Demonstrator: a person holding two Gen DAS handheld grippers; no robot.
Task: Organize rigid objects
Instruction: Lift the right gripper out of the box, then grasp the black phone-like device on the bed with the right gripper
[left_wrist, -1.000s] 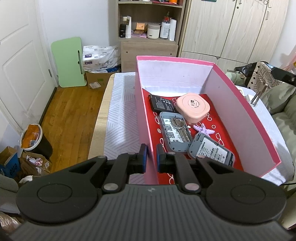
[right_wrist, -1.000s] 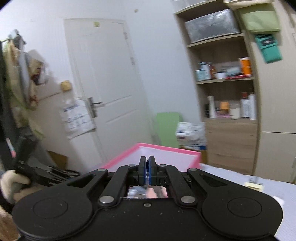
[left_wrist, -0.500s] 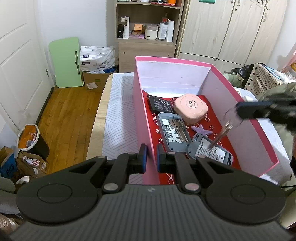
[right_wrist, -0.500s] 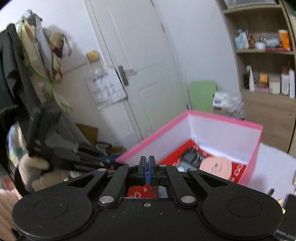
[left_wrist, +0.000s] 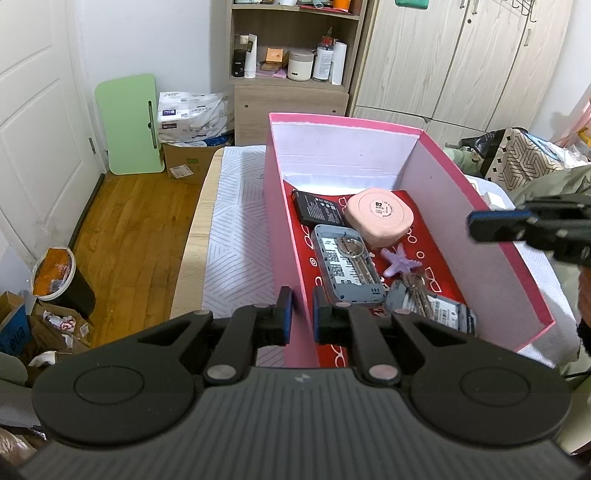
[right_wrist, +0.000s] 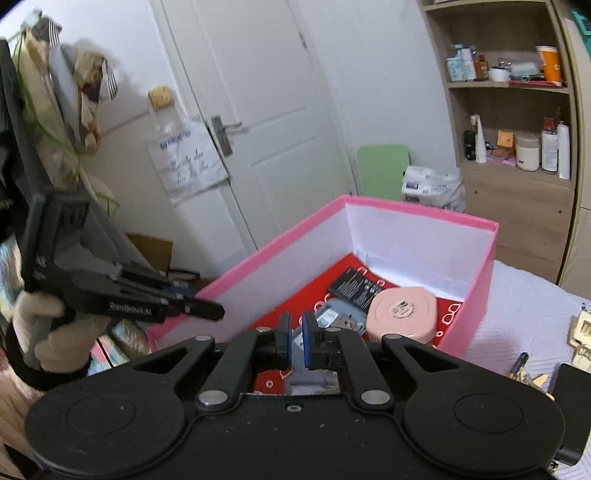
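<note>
The left claw (left_wrist: 298, 308) sits low centre in the left wrist view, its 2 pads pinching the near-left wall of the pink box (left_wrist: 275, 206); the wall runs up between the pads. In the right wrist view the same claw (right_wrist: 199, 308) shows at left centre, held by a gloved hand (right_wrist: 48, 332), its tip at the box's left rim.

The right claw (right_wrist: 295, 338) sits low centre in its own view, above the near end of the box. Its jaws are opening, a narrow gap shows between the blue pads, and nothing is between them. In the left wrist view this claw (left_wrist: 476, 227) enters from the right edge, level with the box's right wall; its jaw gap cannot be told there.

The pink box stands on a white-patterned bench (left_wrist: 236, 221), centre of the frame. Its floor is red. Contents, upper to lower in the left wrist view:
- black battery (left_wrist: 317, 212), upper left of the floor
- pink rounded case (left_wrist: 378, 218), just right of the battery
- grey open device (left_wrist: 345, 266) with a key ring (left_wrist: 352, 247) lying on it
- purple starfish (left_wrist: 400, 262), right of that device
- second grey device (left_wrist: 443, 312), near corner, with keys (left_wrist: 415, 291) resting on it

Small items (right_wrist: 580, 332) lie on the bench at the right edge of the right wrist view; too blurred to identify.
</note>
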